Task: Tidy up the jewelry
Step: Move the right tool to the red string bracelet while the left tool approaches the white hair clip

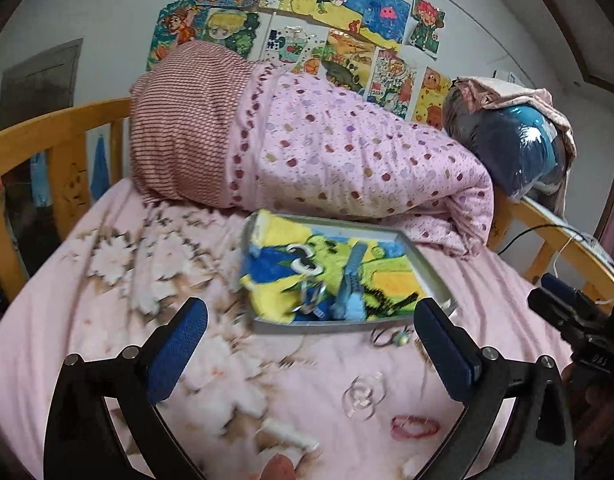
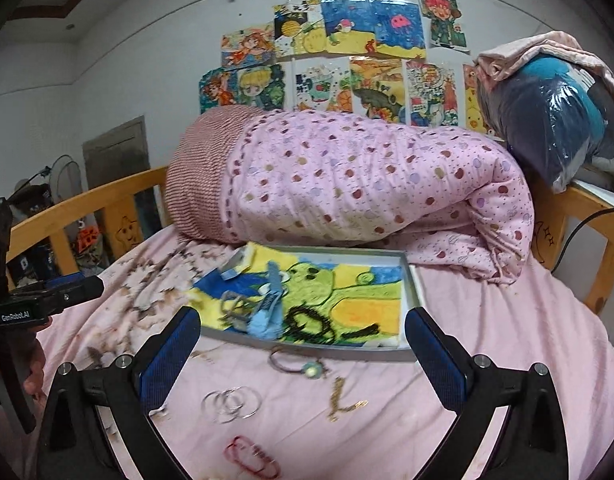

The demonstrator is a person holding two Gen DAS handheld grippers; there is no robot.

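Note:
A grey tray [image 1: 427, 264] [image 2: 413, 284] lined with a bright cartoon towel lies on the pink bed. It holds a blue watch [image 1: 353, 280] [image 2: 273, 300], metal rings [image 1: 311, 296] and a black bead bracelet [image 2: 311, 326]. On the sheet in front of it lie a hair tie with a pale bead [image 1: 391, 336] [image 2: 303, 364], clear hoops [image 1: 363, 394] [image 2: 233, 402], a gold chain [image 2: 341, 400] and a red bracelet [image 1: 415, 426] [image 2: 251, 458]. My left gripper [image 1: 310, 306] and right gripper [image 2: 302, 314] hover above these, both open wide and holding nothing.
A rolled pink dotted quilt [image 1: 347, 152] [image 2: 367, 176] lies just behind the tray. Wooden bed rails [image 1: 67, 120] [image 2: 595, 208] run along both sides. A plastic-wrapped bundle [image 2: 555, 120] sits at the back right. The other gripper shows at the frame edge in each view [image 1: 567, 312] [image 2: 59, 292].

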